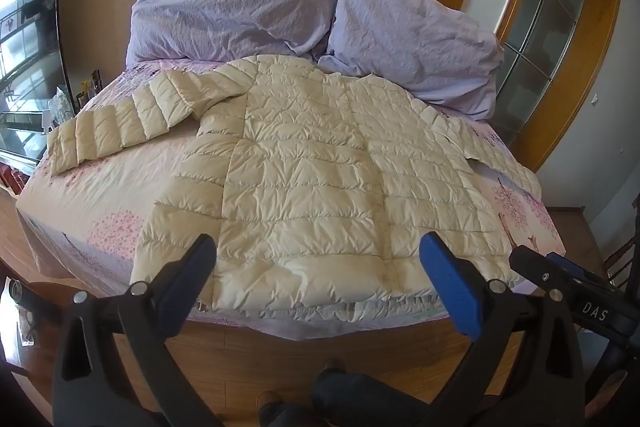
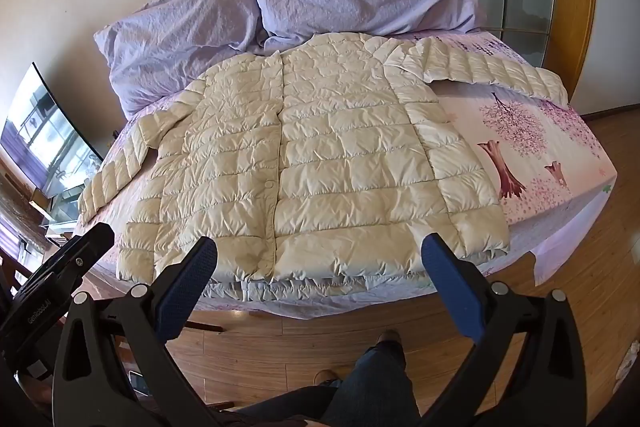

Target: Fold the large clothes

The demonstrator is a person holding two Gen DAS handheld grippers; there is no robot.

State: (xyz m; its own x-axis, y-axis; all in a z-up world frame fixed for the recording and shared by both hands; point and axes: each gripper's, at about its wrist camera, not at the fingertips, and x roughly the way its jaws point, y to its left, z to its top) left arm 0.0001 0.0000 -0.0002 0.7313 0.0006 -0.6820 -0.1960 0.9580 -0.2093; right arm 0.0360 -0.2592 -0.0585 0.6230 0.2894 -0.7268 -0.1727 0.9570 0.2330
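A cream quilted puffer jacket lies spread flat, front up, on the bed, with both sleeves stretched out to the sides. It also shows in the right wrist view, its snap placket running down the middle. My left gripper is open and empty, held above the jacket's hem at the bed's near edge. My right gripper is open and empty too, over the hem a little to the right. The right gripper's body shows at the left wrist view's right edge.
The bed has a pink floral sheet and two lilac pillows at the head. A TV stands at the left, a wooden glass door at the right. Wooden floor and the person's legs lie below.
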